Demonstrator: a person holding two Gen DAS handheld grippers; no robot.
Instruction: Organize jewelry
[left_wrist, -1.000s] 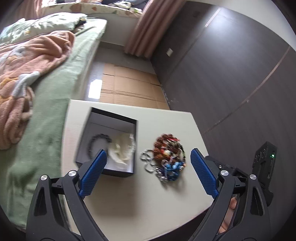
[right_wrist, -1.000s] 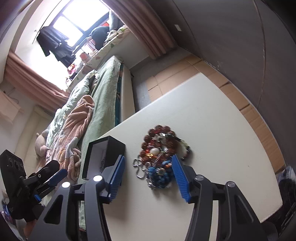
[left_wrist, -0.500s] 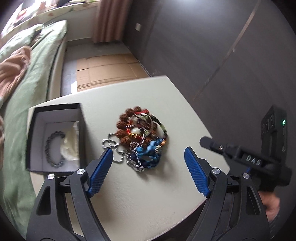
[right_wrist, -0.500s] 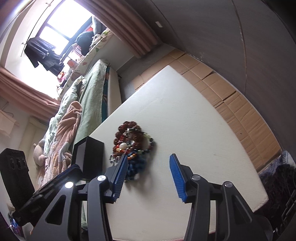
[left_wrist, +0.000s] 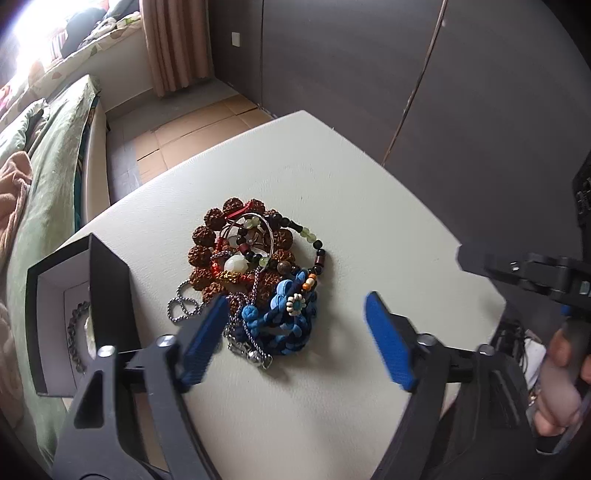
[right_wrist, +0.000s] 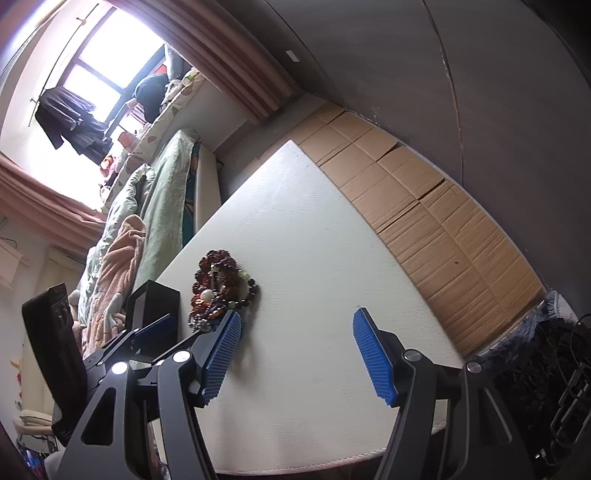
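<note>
Listing from nearest to farthest, we record the following. Left tool (left_wrist: 295, 332): blue ribbed pads spread, jaws closing, poised over the near end of the jewelry pile (left_wrist: 258, 273); the pads press on nothing, though the blue braided bracelet (left_wrist: 284, 321) lies between them and the silver chain (left_wrist: 184, 306) runs beside the left pad. Right tool (right_wrist: 295, 350): pads spread, jaws opening, only bare tabletop (right_wrist: 314, 258) between them; the pile sits just beyond its left pad. A hand (left_wrist: 561, 387) grips the handle of the right tool at the right edge of the left wrist view.

Jewelry pile, on the white tabletop, left of centre: one tangled heap. We count large brown seed beads (left_wrist: 207, 236) in a ring, a thin silver bangle (left_wrist: 251, 236), a strand of dark and pale green beads (left_wrist: 310, 240), a white oval bead (left_wrist: 236, 264) and a red cord.

Black box (left_wrist: 107, 291), open, white lining, standing just left of the pile at the tabletop's edge: it holds a dark beaded bracelet (left_wrist: 74, 332); the rest of its inside is hidden.

Beyond the tabletop: flattened cardboard (right_wrist: 424, 206) on the floor, a bed with green cover (left_wrist: 51, 166) and peach blanket (right_wrist: 118, 258), pink curtains (left_wrist: 173, 40), a dark panelled wall (left_wrist: 369, 74), and a bright window (right_wrist: 92, 66) with dark clothes hanging.
</note>
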